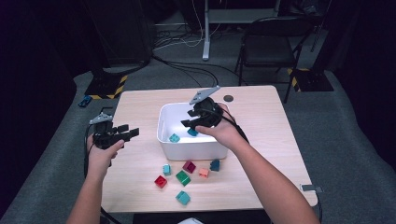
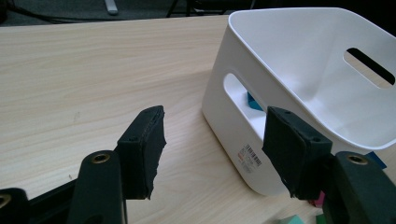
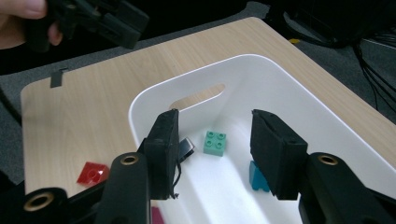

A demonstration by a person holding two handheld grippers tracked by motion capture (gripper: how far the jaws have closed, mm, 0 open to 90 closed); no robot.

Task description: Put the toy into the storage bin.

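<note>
Two plastic bricks sit in the white plastic bin [image 1: 164,122], one mint-green square four-stud brick [image 3: 215,143], one blue [image 3: 258,177]; seven lie outside; right gripper [image 3: 212,149] above, left gripper [image 2: 212,149] beside, both gaping, empty

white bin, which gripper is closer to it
Right. The right gripper hangs over the white bin, jaws open above the blocks inside; the left gripper is beside it, off its left wall.

Open right gripper [image 3: 215,156] above bin [image 3: 154,93] holding bricks.
</note>
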